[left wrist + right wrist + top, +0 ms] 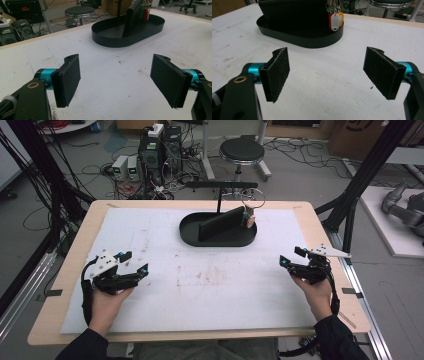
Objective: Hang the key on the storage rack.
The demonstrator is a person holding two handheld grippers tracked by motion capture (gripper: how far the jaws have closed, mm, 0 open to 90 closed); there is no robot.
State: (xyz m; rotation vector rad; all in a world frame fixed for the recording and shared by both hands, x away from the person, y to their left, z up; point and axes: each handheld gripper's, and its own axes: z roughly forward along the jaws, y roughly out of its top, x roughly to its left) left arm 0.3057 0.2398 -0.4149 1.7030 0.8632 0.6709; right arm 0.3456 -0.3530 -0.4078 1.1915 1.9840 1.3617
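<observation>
A black oval tray [190, 236] stands at the back middle of the white mat, with a black upright stand [220, 222] rising from it. A bunch of key tags [248, 219], red, white and orange, hangs at the stand's right end over the tray. Held low at the mat's left, my left gripper [134, 262] is open and empty. At the mat's right my right gripper [291, 257] is open too, holding nothing. In the left gripper view the tray [112, 40] lies ahead beyond the two pads [68, 78]. The right gripper view shows the key tags [335, 21] hanging over the tray [299, 38].
The white mat [200, 285] covers most of a wooden table [65, 270]. Behind the table are a black stool [242, 151], computer boxes [157, 150] and many cables on the floor. Black frame posts stand at both sides.
</observation>
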